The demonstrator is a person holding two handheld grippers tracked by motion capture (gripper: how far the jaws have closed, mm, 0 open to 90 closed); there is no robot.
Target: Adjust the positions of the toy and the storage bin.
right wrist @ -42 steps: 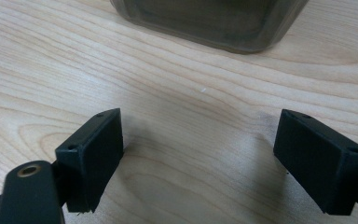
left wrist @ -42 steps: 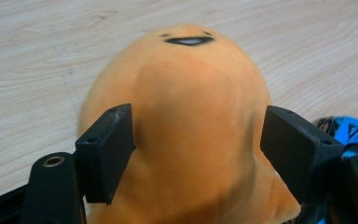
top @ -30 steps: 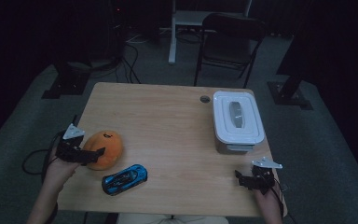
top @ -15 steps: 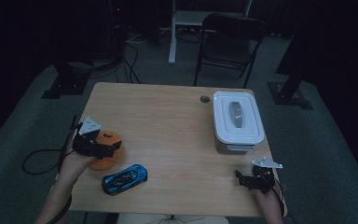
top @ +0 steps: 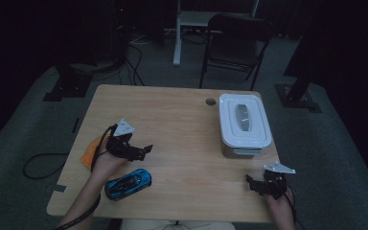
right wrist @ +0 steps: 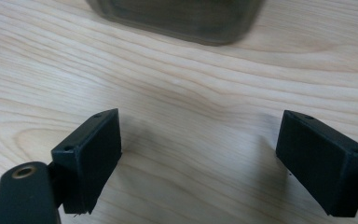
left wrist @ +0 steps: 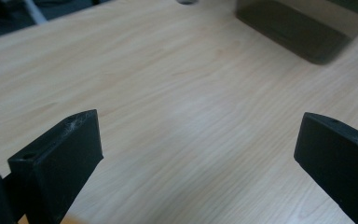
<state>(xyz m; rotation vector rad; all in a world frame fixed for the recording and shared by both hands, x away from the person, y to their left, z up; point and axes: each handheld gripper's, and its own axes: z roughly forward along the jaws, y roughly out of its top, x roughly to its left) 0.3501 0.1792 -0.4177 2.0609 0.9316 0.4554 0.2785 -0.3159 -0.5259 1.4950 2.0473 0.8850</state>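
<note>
From the high view, my left tool [top: 141, 151] hangs over the desk [top: 182, 124] with its jaws wide and nothing between them. The orange thing [top: 90, 151] sits just behind it, mostly hidden under the hand, and the blue toy car [top: 128, 182] lies just beside it on the near side. My guess is the tool is wide because it's lined up for a grab, not carrying. My right tool [top: 263, 184] waits near the desk's front edge, well apart from the toys, with the white lidded box [top: 244, 124] ahead of it.

Left gripper view: jaws spread wide, bare wood between them, the box's [left wrist: 293, 32] dark side far ahead.

Right gripper view: same deal, jaws wide over wood, the box [right wrist: 182, 18] straight ahead, probably parked there to handle the lid.
</note>
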